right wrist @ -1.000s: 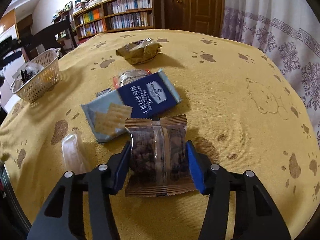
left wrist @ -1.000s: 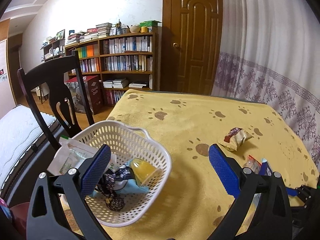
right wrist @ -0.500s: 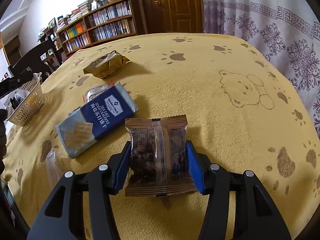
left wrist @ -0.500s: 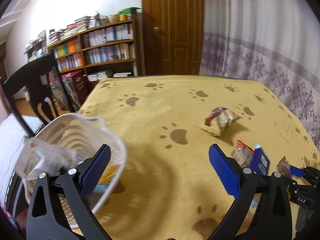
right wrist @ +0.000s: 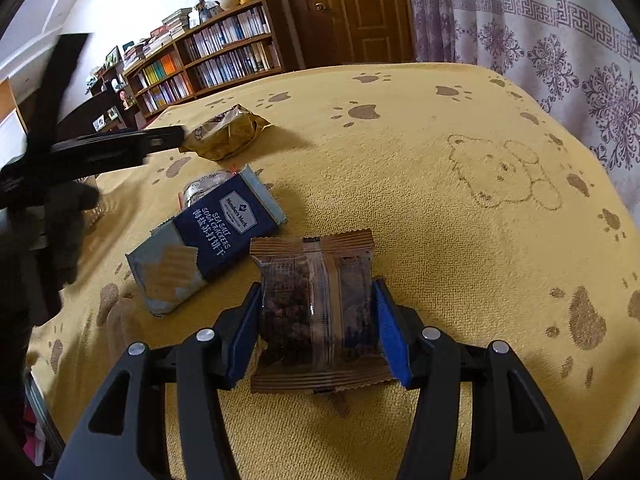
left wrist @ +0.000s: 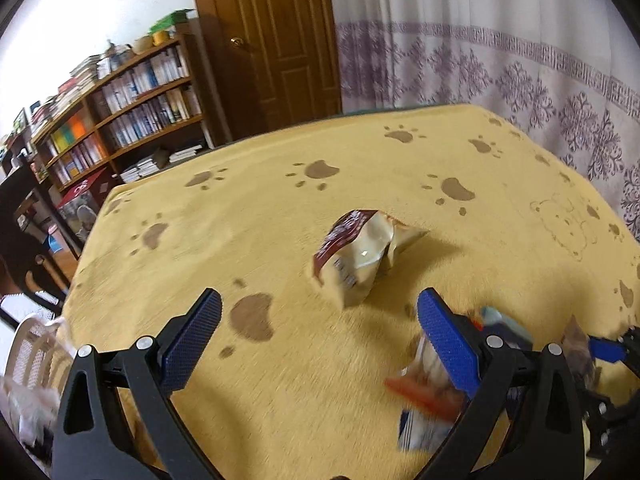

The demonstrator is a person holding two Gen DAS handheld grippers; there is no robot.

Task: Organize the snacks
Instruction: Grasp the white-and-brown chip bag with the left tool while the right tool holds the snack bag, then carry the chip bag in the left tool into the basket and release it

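Lengthwise, snack packet (right wrist: 316, 312) points forward between right hand-held gripper (right wrist: 318, 332) fingers.

A cracker box (right wrist: 212, 236) lay on the table (right wrist: 420, 152), left of a snack packet (right wrist: 316, 312) between the right gripper's (right wrist: 316, 320) fingers. A crumpled bag (right wrist: 226, 138) sat behind the box, a basket (left wrist: 30, 354) at the table's left edge.

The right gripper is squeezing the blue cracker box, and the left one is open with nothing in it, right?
Not quite. The right gripper is squeezing the brown snack packet, as the right wrist view shows; the blue cracker box lies beside it on the table. The left gripper is open and holds nothing.
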